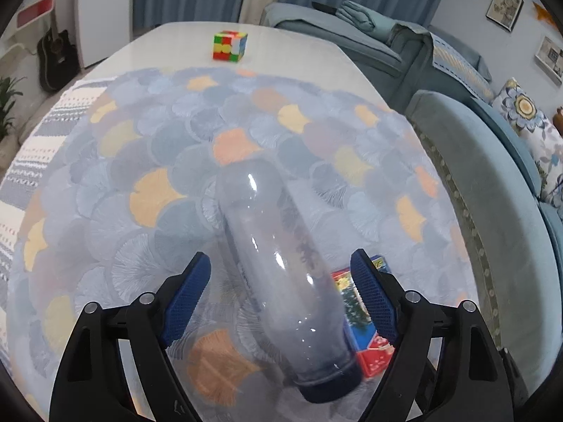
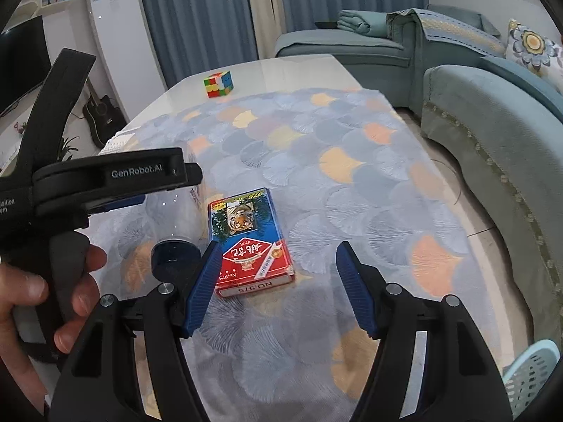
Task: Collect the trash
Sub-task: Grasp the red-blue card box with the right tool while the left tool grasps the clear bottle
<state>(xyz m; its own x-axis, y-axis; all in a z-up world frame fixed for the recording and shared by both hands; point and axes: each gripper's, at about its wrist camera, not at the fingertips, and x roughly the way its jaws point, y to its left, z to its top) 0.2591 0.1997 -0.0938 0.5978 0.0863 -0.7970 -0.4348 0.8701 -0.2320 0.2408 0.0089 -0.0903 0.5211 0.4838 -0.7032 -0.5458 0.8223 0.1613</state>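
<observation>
Clear plastic bottle (image 1: 281,274) with a dark cap lies on its side on the patterned tablecloth (image 1: 140,161), between the spread blue pads of the left gripper (image 1: 279,283), neither pad visibly touching it. Just beside its cap end rests a red and blue card box (image 2: 246,242) printed with a tiger; the 2 look close enough to touch. The right gripper (image 2: 276,290) hovers over the box, jaws wide apart, its left pad overlapping the box's corner. A Rubik's cube (image 2: 218,83) sits well apart near the table's (image 1: 299,45) far edge. A pale blue basket (image 2: 531,376) shows off the near right corner.
</observation>
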